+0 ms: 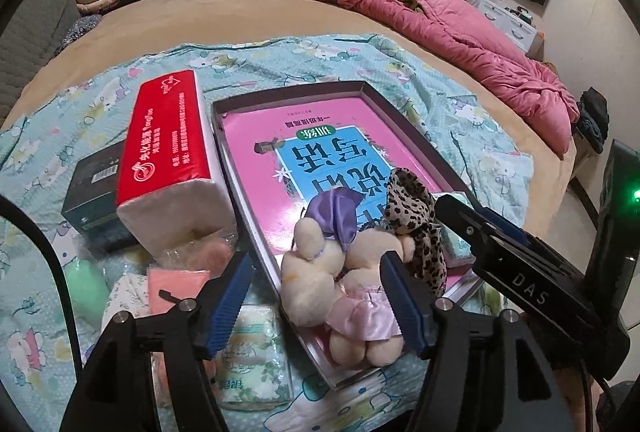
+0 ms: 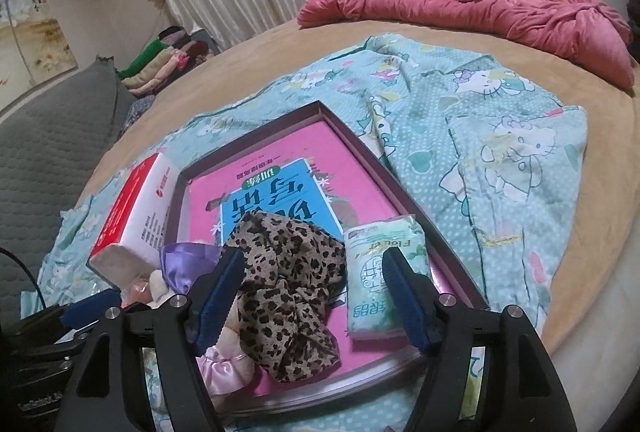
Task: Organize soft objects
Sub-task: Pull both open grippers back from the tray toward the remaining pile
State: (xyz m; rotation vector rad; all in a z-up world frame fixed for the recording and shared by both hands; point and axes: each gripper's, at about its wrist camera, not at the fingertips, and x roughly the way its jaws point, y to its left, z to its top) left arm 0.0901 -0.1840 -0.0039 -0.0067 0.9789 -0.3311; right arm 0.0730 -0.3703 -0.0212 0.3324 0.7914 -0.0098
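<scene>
Both claws stand apart, gripping nothing: the left claw (image 1: 320,296) straddles a fuzzy plush toy (image 1: 340,284), the right claw (image 2: 316,296) a leopard-print cloth (image 2: 288,296) hiding its head. Both lie in the shallow cardboard tray (image 2: 400,168) with a glossy tissue pack (image 2: 384,272). A red tissue brick (image 1: 168,148) crowds its left wall on the bed.

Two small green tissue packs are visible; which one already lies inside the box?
The green tissue pack by the box's right wall, beside the leopard-print cloth. The other pack lies outside on the patterned sheet.
</scene>
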